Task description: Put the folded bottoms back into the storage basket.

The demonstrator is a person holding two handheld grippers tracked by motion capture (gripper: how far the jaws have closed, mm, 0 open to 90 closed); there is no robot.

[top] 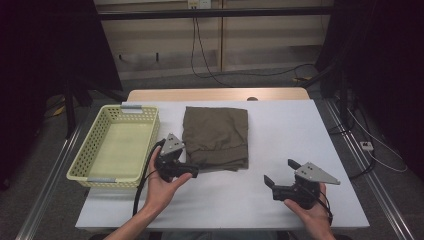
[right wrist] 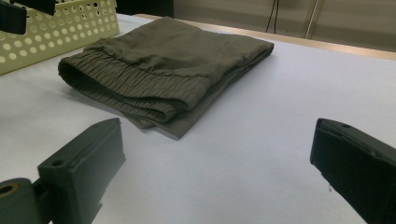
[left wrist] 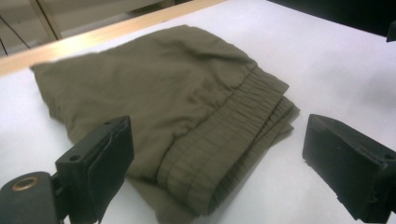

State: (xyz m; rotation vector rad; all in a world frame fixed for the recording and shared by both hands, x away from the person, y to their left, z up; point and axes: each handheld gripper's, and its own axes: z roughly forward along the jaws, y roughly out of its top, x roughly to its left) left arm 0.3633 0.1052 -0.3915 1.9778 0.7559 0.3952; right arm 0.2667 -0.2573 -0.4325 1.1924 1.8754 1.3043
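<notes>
Both grippers, left gripper [top: 176, 161] and right gripper [top: 281, 176], hold nothing, jaws wide apart. Folded shorts [top: 216, 137] lie mid-table, at two o'clock from the left gripper; its own view shows their elastic waistband. High view shows the yellow basket [top: 84, 161] empty, at nine o'clock from the shorts.

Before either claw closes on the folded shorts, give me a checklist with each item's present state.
1. Left claw open: ok, jaws stand wide apart.
2. Right claw open: ok.
3. Folded shorts lie flat on the table, free of both claws: ok.
4. Left claw lined up with the elastic waistband: ok, it sits between the jaws, just ahead.
5. Basket empty and beside the shorts: ok.
6. Right claw close enough to grip: not ok, bare table lies between.
</notes>
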